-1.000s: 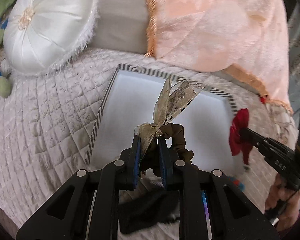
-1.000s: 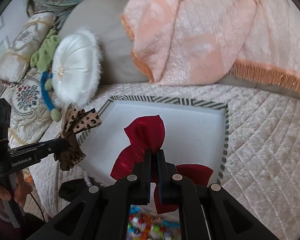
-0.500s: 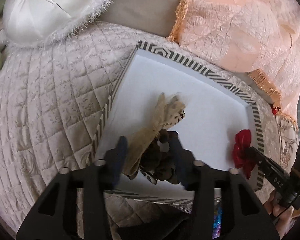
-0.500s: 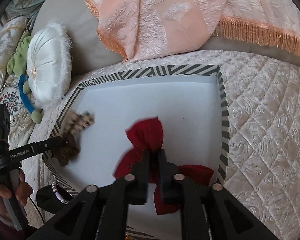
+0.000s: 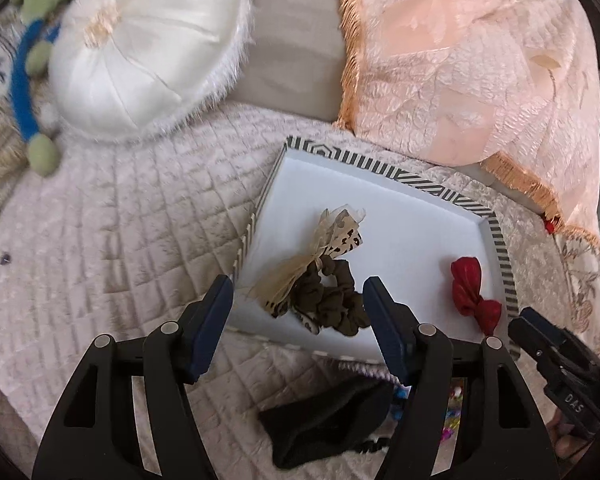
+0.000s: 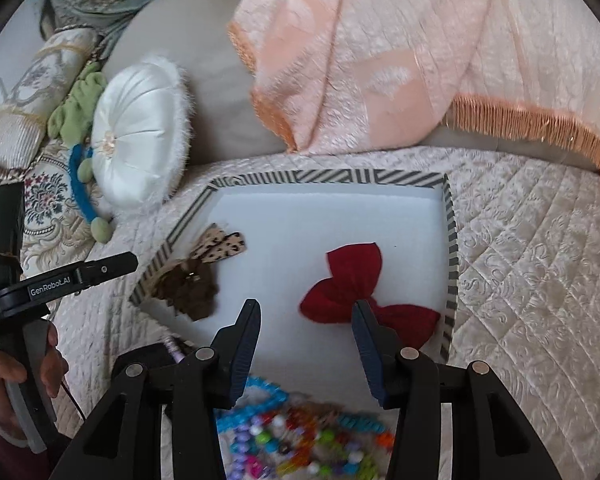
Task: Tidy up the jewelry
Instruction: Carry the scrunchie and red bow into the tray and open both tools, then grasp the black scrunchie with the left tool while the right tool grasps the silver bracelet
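A white tray with a striped rim lies on the quilted bed. A brown scrunchie with a leopard-print bow lies at the tray's near left corner. A red bow lies at its near right. My left gripper is open and empty, just short of the scrunchie. My right gripper is open and empty, just short of the red bow; it also shows in the left wrist view. The left gripper shows in the right wrist view.
Colourful beads lie in front of the tray, beside a black pouch. A round white cushion and a peach blanket lie behind the tray. A green and blue toy sits left.
Both grippers have opened and drawn back. The scrunchie and the red bow, held a second ago, now lie in the tray.
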`<state>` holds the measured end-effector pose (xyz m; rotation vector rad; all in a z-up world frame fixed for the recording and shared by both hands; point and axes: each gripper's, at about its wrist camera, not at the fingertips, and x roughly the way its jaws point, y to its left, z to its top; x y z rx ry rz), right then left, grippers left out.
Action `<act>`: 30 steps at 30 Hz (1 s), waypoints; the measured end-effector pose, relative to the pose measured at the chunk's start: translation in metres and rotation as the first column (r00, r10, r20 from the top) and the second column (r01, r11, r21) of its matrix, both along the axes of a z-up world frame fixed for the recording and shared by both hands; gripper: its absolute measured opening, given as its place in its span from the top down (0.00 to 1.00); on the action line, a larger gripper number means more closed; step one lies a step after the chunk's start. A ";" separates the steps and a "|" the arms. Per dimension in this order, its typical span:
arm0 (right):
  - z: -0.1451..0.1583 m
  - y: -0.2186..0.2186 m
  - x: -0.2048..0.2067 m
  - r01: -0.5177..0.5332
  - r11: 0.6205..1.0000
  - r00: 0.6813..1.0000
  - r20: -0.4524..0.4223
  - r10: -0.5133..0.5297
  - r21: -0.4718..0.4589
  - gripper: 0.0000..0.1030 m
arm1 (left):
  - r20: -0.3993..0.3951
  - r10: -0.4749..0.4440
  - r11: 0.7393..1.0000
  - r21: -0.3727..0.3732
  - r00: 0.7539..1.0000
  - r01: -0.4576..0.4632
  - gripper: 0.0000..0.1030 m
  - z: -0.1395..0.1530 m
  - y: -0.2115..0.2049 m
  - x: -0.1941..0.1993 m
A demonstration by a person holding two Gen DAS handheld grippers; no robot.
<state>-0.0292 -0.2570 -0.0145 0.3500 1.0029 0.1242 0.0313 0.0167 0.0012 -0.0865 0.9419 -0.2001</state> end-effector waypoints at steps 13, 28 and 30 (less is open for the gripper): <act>0.041 0.045 -0.043 -0.049 0.997 0.996 0.078 0.054 -0.056 0.55 | 0.134 -0.035 0.993 0.116 0.990 0.019 0.34 0.018 -0.006 -0.078; 0.049 0.065 -0.078 -0.075 0.996 0.993 0.091 0.079 -0.053 0.48 | 0.168 -0.034 0.991 0.134 0.985 0.011 0.34 0.020 0.000 -0.116; 0.050 0.065 -0.081 -0.076 0.995 0.992 0.092 0.082 -0.057 0.48 | 0.163 -0.033 0.992 0.129 0.986 0.012 0.34 0.019 0.001 -0.118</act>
